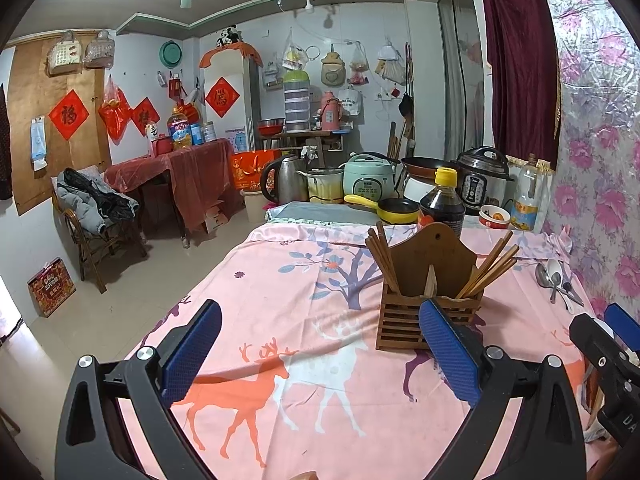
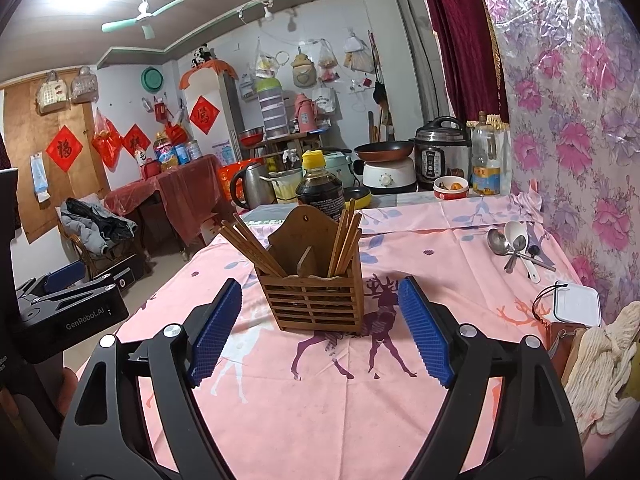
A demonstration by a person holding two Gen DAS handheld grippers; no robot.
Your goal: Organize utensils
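Note:
A slatted wooden utensil holder (image 1: 428, 312) (image 2: 316, 300) stands on the pink deer-print tablecloth (image 1: 304, 320) (image 2: 320, 400). Chopsticks (image 1: 384, 258) (image 2: 252, 250) lean in its left and right compartments. Several spoons (image 1: 554, 278) (image 2: 516, 246) lie loose on the cloth at the far right, near the wall. My left gripper (image 1: 320, 352) is open, with nothing between its blue pads, left of and nearer than the holder. My right gripper (image 2: 320, 328) is open too, just short of the holder, which stands beyond the gap between its fingers.
A dark sauce bottle (image 2: 320, 188) stands right behind the holder. Pots, a kettle and cookers (image 2: 440, 156) crowd the table's far end. A white lidded box (image 2: 576, 304) and a cream cloth (image 2: 608, 364) lie at the right. The floral wall (image 2: 580, 120) borders the table.

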